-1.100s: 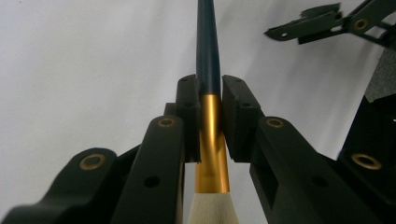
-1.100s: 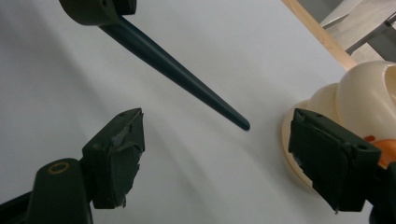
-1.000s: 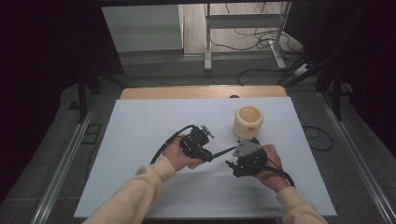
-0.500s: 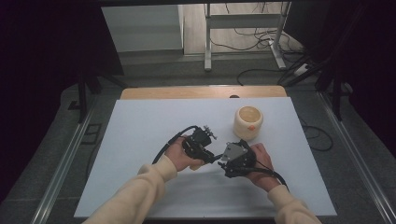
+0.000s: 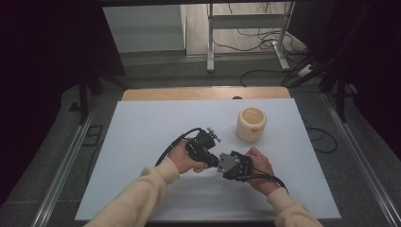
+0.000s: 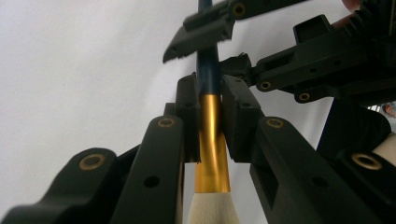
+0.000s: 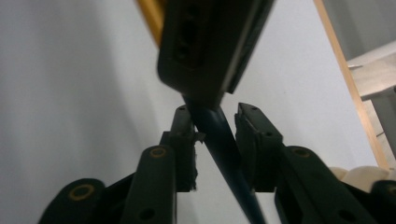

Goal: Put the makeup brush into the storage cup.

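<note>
White table (image 5: 142,142) under me: my left gripper (image 6: 210,100) pinches the brush (image 6: 209,140); right gripper (image 7: 215,123) has been closing around its handle, seemingly not gripping yet. Handover remains.

No readable text, label, brand or number — any surface.

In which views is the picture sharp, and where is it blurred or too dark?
High view: white table evenly lit, surroundings nearly black. Left gripper view: gold-banded, dark blue-handled brush sharp with glare on the band; the right gripper beyond is blurred. Right gripper view: the left gripper's close black jaw is soft.
</note>
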`<state>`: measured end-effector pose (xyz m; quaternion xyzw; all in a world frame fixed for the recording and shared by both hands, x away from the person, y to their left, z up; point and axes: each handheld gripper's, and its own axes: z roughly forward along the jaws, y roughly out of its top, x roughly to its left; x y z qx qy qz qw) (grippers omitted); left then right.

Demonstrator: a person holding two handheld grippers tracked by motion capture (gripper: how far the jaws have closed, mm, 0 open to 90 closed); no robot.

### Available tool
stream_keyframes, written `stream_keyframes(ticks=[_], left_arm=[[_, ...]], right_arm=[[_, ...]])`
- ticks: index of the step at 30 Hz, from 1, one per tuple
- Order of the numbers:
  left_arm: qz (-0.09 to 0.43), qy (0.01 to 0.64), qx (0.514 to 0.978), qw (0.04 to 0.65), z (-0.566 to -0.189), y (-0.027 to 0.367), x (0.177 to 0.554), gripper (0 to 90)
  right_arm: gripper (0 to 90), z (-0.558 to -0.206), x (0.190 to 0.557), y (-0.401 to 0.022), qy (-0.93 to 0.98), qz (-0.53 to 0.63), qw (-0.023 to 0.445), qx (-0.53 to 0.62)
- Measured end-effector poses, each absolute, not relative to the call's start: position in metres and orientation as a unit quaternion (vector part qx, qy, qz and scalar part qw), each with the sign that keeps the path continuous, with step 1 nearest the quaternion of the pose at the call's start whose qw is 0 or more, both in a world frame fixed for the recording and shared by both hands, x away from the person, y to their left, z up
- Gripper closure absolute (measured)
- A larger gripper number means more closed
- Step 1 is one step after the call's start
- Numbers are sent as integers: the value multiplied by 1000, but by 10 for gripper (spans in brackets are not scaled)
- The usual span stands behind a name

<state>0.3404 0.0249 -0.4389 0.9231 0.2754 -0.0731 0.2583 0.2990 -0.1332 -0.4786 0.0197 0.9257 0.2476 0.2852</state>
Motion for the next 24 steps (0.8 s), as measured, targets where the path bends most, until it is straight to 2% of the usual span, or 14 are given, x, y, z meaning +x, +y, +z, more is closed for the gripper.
stream_keyframes(ticks=[6,16,20,24], left_arm=[[-65,275,918,280,-435,29,341,762],[-5,333,888,318,-424,47,344,451],[11,342,878,334,-419,54,343,371],[18,345,869,355,-414,63,341,338]], right_arm=[[771,-481,296,-133,928,240,286,-8],[784,-480,297,-134,929,238,285,-3],[784,-478,297,-136,927,240,288,4],[785,-479,295,-135,922,262,283,36]])
